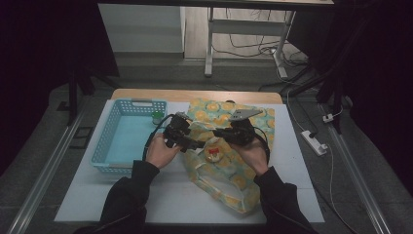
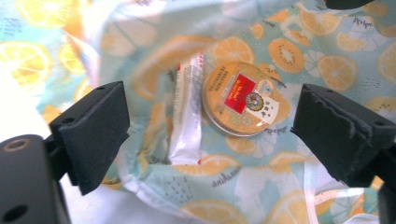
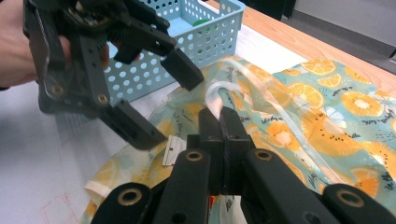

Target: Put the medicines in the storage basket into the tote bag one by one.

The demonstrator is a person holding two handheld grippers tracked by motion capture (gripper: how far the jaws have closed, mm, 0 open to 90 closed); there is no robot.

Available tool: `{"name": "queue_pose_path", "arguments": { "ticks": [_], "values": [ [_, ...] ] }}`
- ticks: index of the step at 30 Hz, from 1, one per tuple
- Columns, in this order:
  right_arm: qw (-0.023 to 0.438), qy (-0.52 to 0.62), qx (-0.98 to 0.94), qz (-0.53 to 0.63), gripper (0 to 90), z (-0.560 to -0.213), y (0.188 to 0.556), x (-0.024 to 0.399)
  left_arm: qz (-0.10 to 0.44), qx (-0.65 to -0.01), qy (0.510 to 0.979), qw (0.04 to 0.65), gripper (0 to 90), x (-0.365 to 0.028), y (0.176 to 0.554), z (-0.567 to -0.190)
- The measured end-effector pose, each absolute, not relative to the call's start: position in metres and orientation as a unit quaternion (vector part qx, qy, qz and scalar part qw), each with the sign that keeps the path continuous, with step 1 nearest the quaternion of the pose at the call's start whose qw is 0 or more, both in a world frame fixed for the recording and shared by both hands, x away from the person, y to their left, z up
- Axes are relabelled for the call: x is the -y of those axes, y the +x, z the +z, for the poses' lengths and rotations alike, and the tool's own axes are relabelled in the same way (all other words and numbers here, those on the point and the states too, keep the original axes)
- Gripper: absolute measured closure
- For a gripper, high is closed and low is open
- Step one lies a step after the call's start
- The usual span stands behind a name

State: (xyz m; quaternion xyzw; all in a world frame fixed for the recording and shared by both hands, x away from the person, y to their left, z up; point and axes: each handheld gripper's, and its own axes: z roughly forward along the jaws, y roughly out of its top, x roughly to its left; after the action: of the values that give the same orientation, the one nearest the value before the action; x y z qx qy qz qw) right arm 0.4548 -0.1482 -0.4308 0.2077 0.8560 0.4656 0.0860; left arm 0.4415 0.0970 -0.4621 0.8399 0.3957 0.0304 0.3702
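Both forearms, in dark sleeves, come in from the near edge and angle inward, so the two hands sit close together. The left gripper (image 1: pixel 193 140) rides in the left hand (image 1: pixel 159 150), its jaws standing wide apart with nothing pinched between them. The right gripper (image 3: pixel 219 122), carried in the right hand (image 1: pixel 254 155), has its jaws pressed flat together and pointing forward.

A round gold tin (image 2: pixel 242 99) (red label up) and white sachet (image 2: pixel 187 119) lie inside the fruit-print bag (image 2: pixel 327 56).
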Motion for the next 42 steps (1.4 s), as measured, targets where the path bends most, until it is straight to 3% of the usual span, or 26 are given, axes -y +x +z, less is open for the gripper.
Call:
{"name": "queue_pose_path", "arguments": {
  "ticks": [8,32,42],
  "values": [
    [0.086,0.207,-0.856,0.465,90.0,-0.431,0.455,0.149,0.045,-0.391,0.836,0.383,0.1,-0.117,0.436,-0.453],
    [0.086,0.208,-0.857,0.464,90.0,-0.432,0.456,0.149,0.094,-0.45,0.799,0.387,0.0,-0.216,0.445,-0.439],
    [0.086,0.208,-0.857,0.464,90.0,-0.432,0.456,0.149,0.127,-0.476,0.793,0.358,0.0,-0.231,0.462,-0.451]
  ]
}}
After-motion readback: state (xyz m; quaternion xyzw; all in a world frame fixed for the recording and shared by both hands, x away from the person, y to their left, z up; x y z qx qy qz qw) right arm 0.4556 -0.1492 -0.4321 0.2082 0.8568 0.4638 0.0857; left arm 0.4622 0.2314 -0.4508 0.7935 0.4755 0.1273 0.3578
